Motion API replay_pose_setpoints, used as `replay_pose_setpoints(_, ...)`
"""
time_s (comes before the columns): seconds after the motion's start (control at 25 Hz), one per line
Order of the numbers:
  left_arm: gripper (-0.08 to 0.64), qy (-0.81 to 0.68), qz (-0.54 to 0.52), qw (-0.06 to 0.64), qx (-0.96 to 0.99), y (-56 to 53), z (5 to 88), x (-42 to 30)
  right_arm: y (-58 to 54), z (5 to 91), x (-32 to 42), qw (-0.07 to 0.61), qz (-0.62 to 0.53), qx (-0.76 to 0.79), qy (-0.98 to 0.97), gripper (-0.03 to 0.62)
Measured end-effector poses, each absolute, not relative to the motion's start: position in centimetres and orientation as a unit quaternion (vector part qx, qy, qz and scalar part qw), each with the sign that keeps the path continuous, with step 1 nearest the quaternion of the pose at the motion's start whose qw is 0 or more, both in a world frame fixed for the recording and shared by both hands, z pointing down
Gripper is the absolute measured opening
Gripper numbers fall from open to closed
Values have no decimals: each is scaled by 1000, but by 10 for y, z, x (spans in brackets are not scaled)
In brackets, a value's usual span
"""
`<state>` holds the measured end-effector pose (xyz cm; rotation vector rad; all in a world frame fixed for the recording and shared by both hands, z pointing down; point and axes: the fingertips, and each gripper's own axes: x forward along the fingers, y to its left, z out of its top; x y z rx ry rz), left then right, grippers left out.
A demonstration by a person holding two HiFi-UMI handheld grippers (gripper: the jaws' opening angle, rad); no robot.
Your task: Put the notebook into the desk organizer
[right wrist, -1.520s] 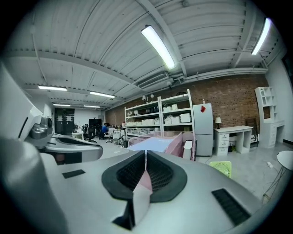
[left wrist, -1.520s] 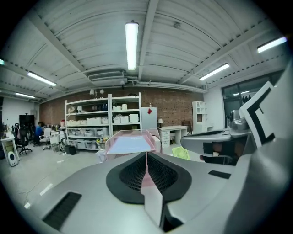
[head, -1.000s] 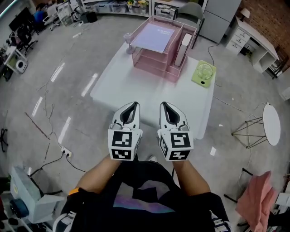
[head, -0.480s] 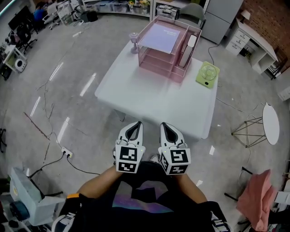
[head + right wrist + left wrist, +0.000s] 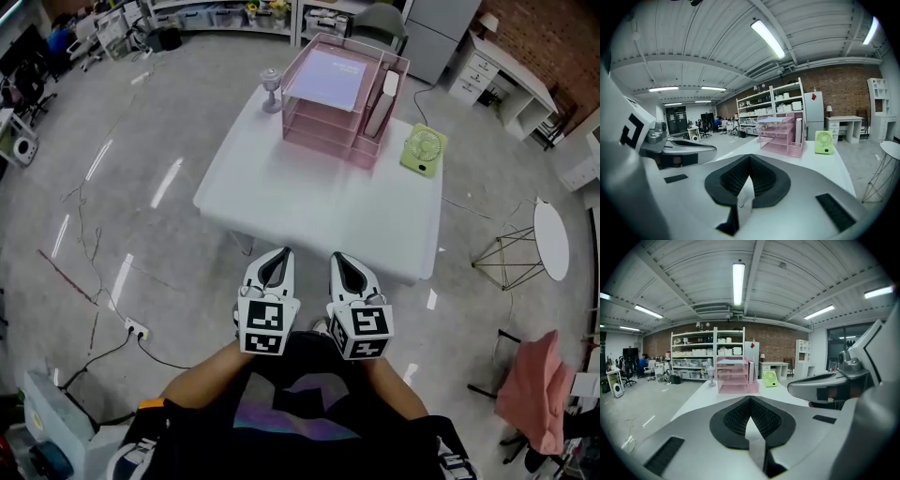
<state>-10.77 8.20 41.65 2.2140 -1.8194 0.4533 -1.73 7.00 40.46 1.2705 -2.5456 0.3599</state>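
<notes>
While both tools hang close in front of my torso, short of the near edge of the white table [image 5: 309,202], I read the left gripper [image 5: 283,253] as fully closed, its pads pressed together with nothing between them. The right gripper [image 5: 337,256] sits just beside it, level with it and pointing the same way, and its own view shows the same: jaws together, empty. The notebook [image 5: 333,77], a pale lavender cover, lies flat on the top tray of the pink desk organizer [image 5: 319,127], which stands at the far end of the table, well apart from both grippers. A white upright item [image 5: 384,94] stands in the organizer's narrow side slot on the right; I cannot tell what it is. A small green fan [image 5: 423,150] stands just right of the organizer, and a little grey stand [image 5: 271,89] sits by its left side.
</notes>
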Motion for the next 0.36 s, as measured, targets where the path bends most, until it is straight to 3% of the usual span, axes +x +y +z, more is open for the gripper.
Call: replay_pose_setpoints(0.36,8,-617,147,123,764,82,415,-130,71,402,-42,144,124,444,-876,15)
